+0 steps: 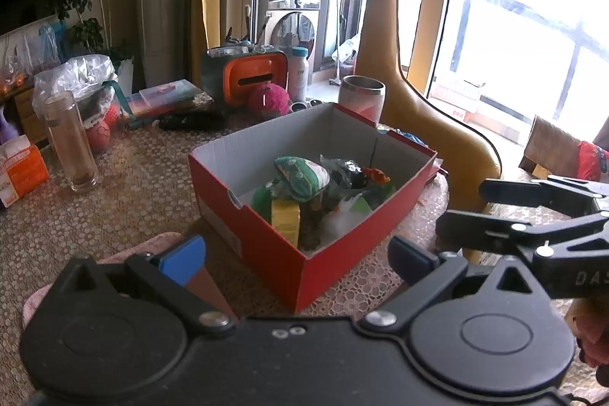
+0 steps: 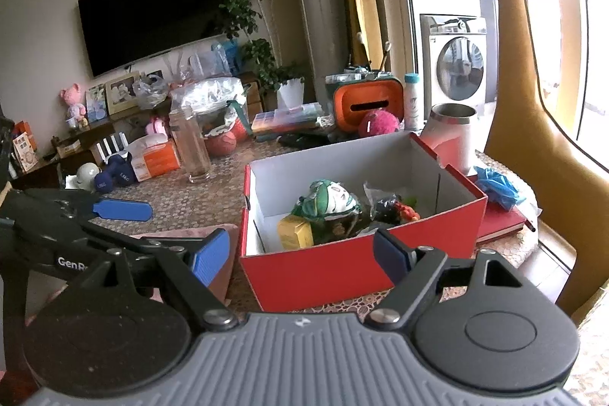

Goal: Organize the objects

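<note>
A red cardboard box (image 1: 266,253) stands open on the patterned table; it also shows in the right wrist view (image 2: 342,273). Inside lie a green and white plush (image 1: 302,175), a yellow carton (image 1: 285,219), a dark wrapped item with a small red toy (image 1: 375,174) and other bits. My left gripper (image 1: 297,257) is open and empty, just in front of the box's near corner. My right gripper (image 2: 304,253) is open and empty at the box's near wall. The right gripper shows at the right of the left wrist view (image 1: 533,212); the left gripper shows at the left of the right wrist view (image 2: 121,210).
A clear jar (image 1: 70,139), an orange tissue pack (image 1: 21,166), a red ball (image 1: 98,136), a pink pompom (image 1: 268,97), an orange tissue holder (image 1: 253,75), a steel cup (image 1: 361,97) and a pink cloth (image 1: 125,253) lie around the box. A tan giraffe figure (image 1: 384,25) stands behind.
</note>
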Available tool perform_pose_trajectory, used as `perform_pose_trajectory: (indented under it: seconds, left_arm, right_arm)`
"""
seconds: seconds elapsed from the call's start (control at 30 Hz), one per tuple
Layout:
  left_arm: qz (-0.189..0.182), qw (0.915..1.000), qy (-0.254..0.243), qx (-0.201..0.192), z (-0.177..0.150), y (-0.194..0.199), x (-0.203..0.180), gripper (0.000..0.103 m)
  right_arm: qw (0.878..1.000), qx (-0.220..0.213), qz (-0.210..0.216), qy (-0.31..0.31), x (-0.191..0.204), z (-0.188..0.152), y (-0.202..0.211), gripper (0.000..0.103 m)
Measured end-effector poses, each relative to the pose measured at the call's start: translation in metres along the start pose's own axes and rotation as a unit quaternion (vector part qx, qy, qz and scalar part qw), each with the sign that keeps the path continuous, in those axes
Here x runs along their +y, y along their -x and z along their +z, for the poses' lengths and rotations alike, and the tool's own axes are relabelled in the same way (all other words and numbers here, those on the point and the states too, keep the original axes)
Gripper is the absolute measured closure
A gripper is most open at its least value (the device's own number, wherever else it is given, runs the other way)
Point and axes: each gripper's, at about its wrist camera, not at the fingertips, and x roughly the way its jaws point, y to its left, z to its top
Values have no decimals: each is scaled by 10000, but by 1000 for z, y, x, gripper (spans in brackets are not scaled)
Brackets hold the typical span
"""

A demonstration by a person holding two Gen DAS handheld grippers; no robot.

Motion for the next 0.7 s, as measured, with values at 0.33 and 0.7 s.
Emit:
perform_pose_trajectory:
  seconds: [0.33, 0.7]
  left_arm:
    - [-7, 10000, 1, -56, 0, 0, -2, 1]
    - [-132, 9999, 48, 44, -3, -2, -1, 1]
  right_arm:
    - [10000, -31, -37, -85, -3, -2, 4, 20]
    - [9998, 11, -83, -157, -7, -4, 5, 20]
